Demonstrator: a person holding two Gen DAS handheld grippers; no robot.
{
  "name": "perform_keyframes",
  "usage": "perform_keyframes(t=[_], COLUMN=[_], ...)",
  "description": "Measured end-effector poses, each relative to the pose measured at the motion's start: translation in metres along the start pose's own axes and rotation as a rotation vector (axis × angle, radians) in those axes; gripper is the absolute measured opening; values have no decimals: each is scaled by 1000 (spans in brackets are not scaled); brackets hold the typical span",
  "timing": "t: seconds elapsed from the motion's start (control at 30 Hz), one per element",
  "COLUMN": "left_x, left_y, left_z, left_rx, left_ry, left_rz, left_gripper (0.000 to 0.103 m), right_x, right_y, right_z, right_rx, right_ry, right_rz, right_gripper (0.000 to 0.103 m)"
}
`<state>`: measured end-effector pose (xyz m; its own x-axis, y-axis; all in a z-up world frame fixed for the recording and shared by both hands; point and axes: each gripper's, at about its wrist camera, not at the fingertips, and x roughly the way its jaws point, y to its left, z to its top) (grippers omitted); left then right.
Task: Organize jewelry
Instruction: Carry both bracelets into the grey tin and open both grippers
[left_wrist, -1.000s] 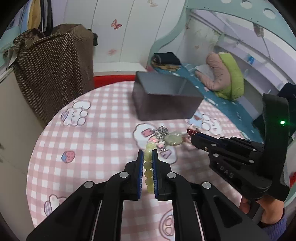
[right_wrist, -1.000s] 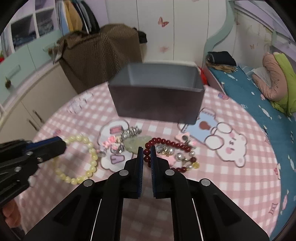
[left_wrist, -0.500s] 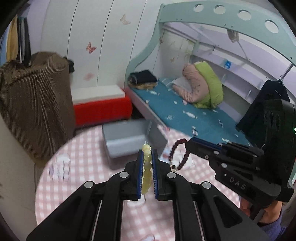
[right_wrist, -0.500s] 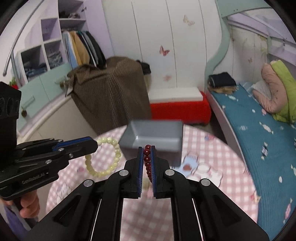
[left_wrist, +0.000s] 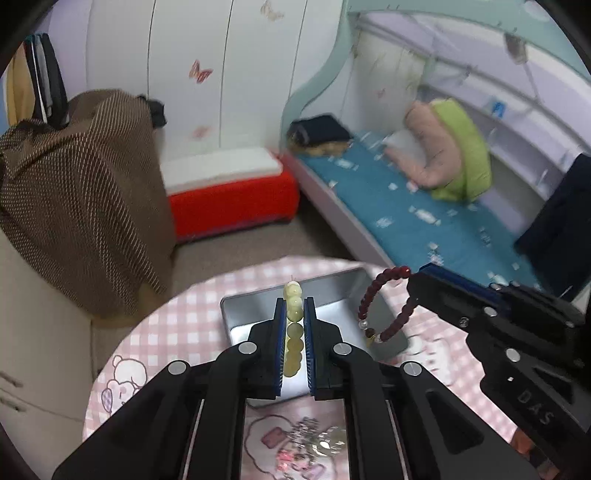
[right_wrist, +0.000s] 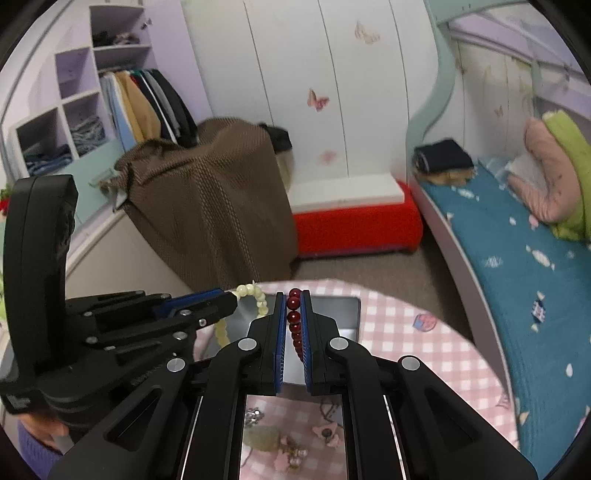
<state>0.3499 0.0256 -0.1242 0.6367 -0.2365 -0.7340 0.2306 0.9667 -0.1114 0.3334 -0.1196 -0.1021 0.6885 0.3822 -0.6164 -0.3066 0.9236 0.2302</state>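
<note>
My left gripper (left_wrist: 294, 308) is shut on a pale green bead bracelet (left_wrist: 293, 332), which hangs over the open grey box (left_wrist: 251, 314). My right gripper (right_wrist: 294, 301) is shut on a dark red bead bracelet (right_wrist: 294, 321), also above the grey box (right_wrist: 343, 314). From the left wrist view the red bracelet (left_wrist: 384, 306) dangles as a loop from the right gripper (left_wrist: 415, 280) over the box's right part. In the right wrist view the pale bracelet (right_wrist: 255, 299) hangs from the left gripper (right_wrist: 231, 301) at the box's left side.
More jewelry (left_wrist: 314, 443) lies on the pink checked round table (left_wrist: 166, 332) in front of the box, including a jade pendant (right_wrist: 264, 437) and pink charms. Beyond the table stand a red bench (left_wrist: 229, 199), a brown covered object (left_wrist: 81, 192) and a blue bed (left_wrist: 424, 206).
Both grippers have lifted their bracelets off the table and carried them forward and up. They now hang over the open box, which earlier lay farther ahead.
</note>
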Motion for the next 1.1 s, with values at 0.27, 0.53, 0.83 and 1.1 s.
perform_keyframes(t=[0.27,0.53,0.83,1.1], left_x=[34,39,9,-56], left_y=[8,7,-2,3], left_z=[-19,-23,-27,-37], left_rx=[-15,-25,-10,-53], left_ry=[82,96,24,-90], left_rz=[23,23,33,45], left_gripper=[8,23,55,70], right_x=[54,62,40,-26], right_y=[-12,-17,-21,-5], right_z=[-29,-41,-42,-43], right_rx=[24,41,75,36], right_ry=[108,126,109,5], right_rz=[-16,-29,-30,-91], right_gripper=[8,11,16,45])
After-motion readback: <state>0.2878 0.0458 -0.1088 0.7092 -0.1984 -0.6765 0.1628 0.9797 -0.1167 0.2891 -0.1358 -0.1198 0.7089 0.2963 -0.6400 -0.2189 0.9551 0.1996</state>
